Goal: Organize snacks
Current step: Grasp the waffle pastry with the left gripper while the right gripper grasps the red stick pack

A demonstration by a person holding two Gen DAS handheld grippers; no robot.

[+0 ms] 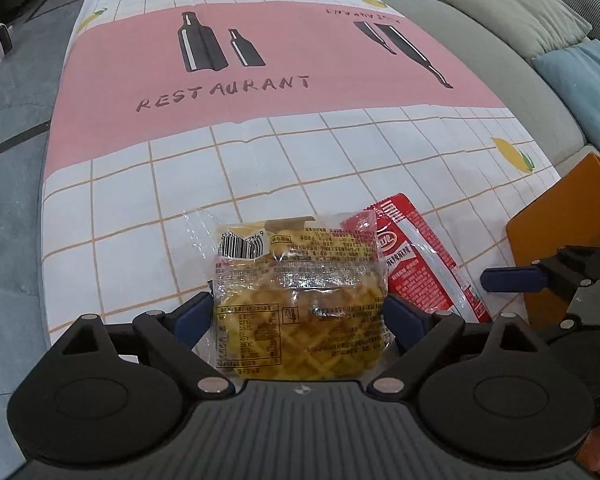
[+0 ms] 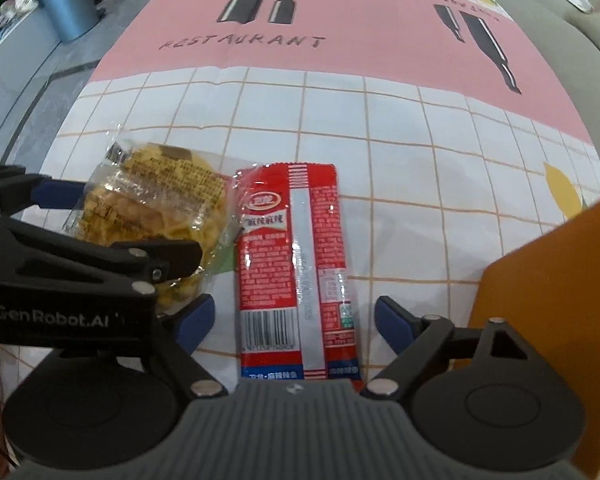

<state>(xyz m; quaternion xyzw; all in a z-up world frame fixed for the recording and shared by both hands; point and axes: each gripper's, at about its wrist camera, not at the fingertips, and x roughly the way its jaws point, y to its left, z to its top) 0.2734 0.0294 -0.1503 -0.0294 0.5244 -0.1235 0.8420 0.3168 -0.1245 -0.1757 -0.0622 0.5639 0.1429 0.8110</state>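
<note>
A clear packet of yellow waffle (image 1: 300,292) lies on the tablecloth between the fingers of my left gripper (image 1: 298,316). The blue pads touch both its sides; the jaws are closed on it. It also shows in the right wrist view (image 2: 160,208), with the left gripper (image 2: 100,236) around it. A red snack packet (image 2: 296,264) lies flat just right of the waffle; it also shows in the left wrist view (image 1: 424,256). My right gripper (image 2: 294,320) is open, its blue pads standing apart on either side of the red packet's near end. It also shows in the left wrist view (image 1: 516,280).
An orange box (image 2: 540,304) stands at the right edge of the table; it also shows in the left wrist view (image 1: 560,224). The tablecloth (image 1: 260,92) has a pink band and white grid. A sofa with cushions (image 1: 532,20) runs along the right. A blue bin (image 2: 70,4) stands on the floor far left.
</note>
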